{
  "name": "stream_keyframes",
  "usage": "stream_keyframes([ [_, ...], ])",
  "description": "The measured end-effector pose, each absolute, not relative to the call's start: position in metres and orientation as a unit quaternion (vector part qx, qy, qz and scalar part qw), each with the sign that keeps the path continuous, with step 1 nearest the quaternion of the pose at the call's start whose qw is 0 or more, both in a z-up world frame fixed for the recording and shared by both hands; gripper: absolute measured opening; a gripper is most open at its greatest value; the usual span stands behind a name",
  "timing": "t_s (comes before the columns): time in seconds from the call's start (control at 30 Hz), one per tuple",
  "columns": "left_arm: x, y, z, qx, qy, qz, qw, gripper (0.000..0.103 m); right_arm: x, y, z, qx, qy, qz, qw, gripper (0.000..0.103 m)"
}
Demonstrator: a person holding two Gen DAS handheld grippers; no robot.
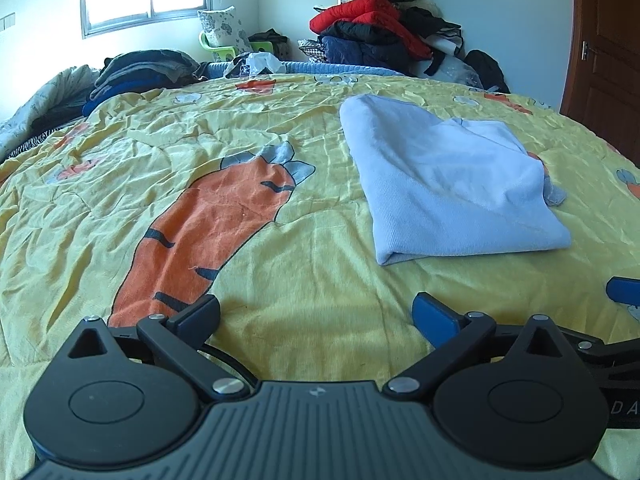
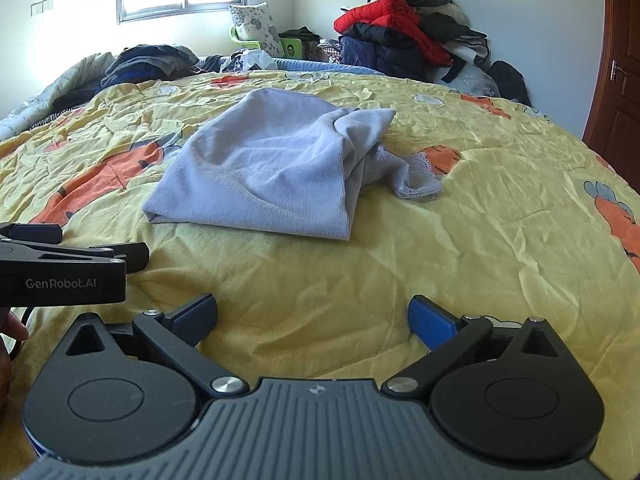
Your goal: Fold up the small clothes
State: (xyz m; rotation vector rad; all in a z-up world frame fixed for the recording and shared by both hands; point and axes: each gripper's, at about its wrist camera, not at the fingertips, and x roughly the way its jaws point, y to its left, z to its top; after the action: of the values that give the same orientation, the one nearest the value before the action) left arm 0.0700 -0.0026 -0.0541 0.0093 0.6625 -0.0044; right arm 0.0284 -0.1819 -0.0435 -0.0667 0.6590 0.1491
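Yellow quilt [image 1: 280, 128] with orange carrot prints covers the bed I'm working over, wrinkled all across. On it lies the garment [image 2: 264, 168], a pale blue-grey piece folded into a rough rectangle, with a lace-edged bit [image 2: 418, 178] sticking out from its right side. From my left wrist view the garment sits ahead and to the right; from my right wrist view it sits ahead and a little left of centre.

My left gripper [image 1: 316, 312] stands with its jaws spread wide over bare quilt, nothing between them. My right gripper [image 2: 312, 312] is likewise spread wide and empty, clear of the garment. The two hang side by side just short of the garment.

Behind, a heap of jackets [image 1: 384, 28] is piled in the corner, a window [image 1: 148, 0] glares bright, and a brown door [image 1: 608, 40] stands at the right.
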Motion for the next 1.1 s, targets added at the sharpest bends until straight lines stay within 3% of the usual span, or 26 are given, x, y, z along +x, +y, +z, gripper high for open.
stream_keyframes([
  [1.1,0.0704,-0.0013,-0.0543,0.004,0.325,-0.002,0.946,0.103,0.0285,-0.1818,-0.0438,-0.033,0.323,0.073,0.943,0.103],
])
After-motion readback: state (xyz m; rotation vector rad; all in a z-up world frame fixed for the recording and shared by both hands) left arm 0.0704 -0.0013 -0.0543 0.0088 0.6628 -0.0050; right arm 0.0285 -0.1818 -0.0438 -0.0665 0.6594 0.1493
